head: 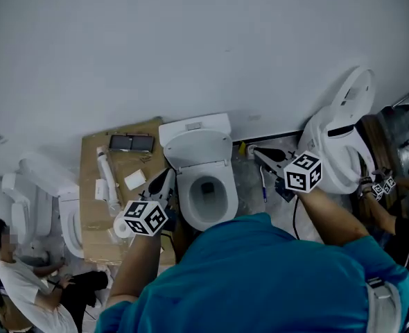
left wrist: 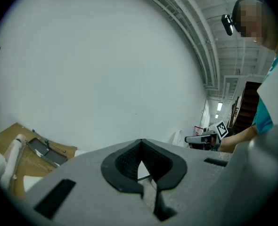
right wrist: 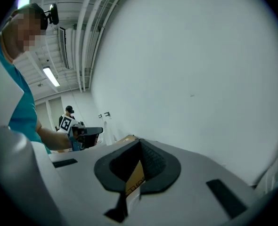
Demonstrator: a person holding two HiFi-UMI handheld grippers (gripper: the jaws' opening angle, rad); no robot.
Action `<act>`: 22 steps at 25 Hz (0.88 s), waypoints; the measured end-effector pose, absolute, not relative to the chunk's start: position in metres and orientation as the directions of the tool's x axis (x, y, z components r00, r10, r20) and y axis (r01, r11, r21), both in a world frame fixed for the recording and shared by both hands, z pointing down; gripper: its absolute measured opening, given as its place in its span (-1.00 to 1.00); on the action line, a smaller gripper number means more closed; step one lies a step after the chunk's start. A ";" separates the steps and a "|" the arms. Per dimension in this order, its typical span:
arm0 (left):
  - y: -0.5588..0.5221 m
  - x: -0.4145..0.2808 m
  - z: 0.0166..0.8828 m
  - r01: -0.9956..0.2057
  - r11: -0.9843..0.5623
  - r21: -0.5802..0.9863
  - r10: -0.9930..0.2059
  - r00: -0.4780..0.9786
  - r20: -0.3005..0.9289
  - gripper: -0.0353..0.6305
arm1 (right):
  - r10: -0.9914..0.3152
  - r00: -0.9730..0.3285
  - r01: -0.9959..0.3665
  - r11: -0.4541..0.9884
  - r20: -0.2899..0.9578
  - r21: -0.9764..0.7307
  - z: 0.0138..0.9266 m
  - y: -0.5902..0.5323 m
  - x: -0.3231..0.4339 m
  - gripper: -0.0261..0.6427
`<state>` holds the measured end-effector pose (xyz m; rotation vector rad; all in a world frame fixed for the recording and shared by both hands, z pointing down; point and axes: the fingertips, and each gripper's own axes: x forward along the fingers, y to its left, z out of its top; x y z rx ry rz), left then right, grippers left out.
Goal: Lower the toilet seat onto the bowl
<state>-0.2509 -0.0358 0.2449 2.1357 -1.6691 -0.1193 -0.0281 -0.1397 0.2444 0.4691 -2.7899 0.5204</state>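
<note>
Toilet seat [head: 199, 146] stands raised, leaning back against the tank [head: 194, 125], with the bowl [head: 190, 217] open below it. The left gripper [head: 164, 181] hangs just beside the bowl's left rim and the right gripper [head: 258, 152] is off to the bowl's right. Both grippers' fingers are pressed together and hold nothing.

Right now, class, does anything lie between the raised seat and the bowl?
Nothing visible does. The bowl rim is bare below the seat; the left gripper and right gripper stand off to its sides.
</note>
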 end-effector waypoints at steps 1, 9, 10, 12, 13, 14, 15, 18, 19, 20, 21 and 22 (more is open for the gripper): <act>-0.037 -0.250 0.233 -0.907 -0.197 0.371 -0.946 0.276 0.172 -0.89 | -0.263 -0.917 -0.350 0.891 0.300 -0.288 0.231 -0.139 -0.029 -0.95; -0.043 -0.238 0.143 -0.907 -0.260 0.332 -0.954 0.293 0.054 -0.89 | -0.275 -0.932 -0.325 0.923 0.237 -0.206 0.147 -0.133 -0.031 -0.95; -0.043 -0.235 0.135 -0.905 -0.266 0.331 -0.954 0.297 0.045 -0.89 | -0.278 -0.932 -0.326 0.922 0.233 -0.206 0.142 -0.133 -0.031 -0.95; -0.042 -0.231 0.121 -0.902 -0.280 0.328 -0.951 0.306 0.032 -0.89 | -0.281 -0.934 -0.327 0.920 0.219 -0.215 0.132 -0.133 -0.031 -0.95; -0.043 -0.229 0.115 -0.901 -0.286 0.325 -0.950 0.312 0.028 -0.89 | -0.281 -0.936 -0.326 0.920 0.210 -0.220 0.127 -0.133 -0.032 -0.95; -0.043 -0.227 0.110 -0.901 -0.292 0.320 -0.948 0.316 0.026 -0.89 | -0.282 -0.938 -0.324 0.920 0.199 -0.222 0.122 -0.133 -0.032 -0.95; -0.043 -0.225 0.106 -0.902 -0.296 0.315 -0.947 0.320 0.026 -0.89 | -0.283 -0.940 -0.322 0.920 0.190 -0.222 0.117 -0.134 -0.033 -0.95; -0.043 -0.224 0.098 -0.897 -0.310 0.315 -0.942 0.334 0.024 -0.89 | -0.291 -0.942 -0.324 0.919 0.166 -0.226 0.106 -0.137 -0.034 -0.95; -0.043 -0.223 0.096 -0.896 -0.313 0.316 -0.941 0.337 0.021 -0.89 | -0.294 -0.942 -0.325 0.917 0.159 -0.229 0.103 -0.138 -0.035 -0.95; -0.043 -0.223 0.095 -0.894 -0.316 0.317 -0.941 0.339 0.019 -0.89 | -0.296 -0.943 -0.326 0.917 0.153 -0.232 0.101 -0.139 -0.035 -0.95; -0.043 -0.223 0.095 -0.893 -0.318 0.319 -0.940 0.341 0.016 -0.89 | -0.297 -0.943 -0.326 0.917 0.150 -0.232 0.099 -0.140 -0.036 -0.95; -0.043 -0.223 0.095 -0.891 -0.320 0.322 -0.939 0.343 0.015 -0.89 | -0.297 -0.943 -0.325 0.917 0.148 -0.230 0.098 -0.140 -0.037 -0.95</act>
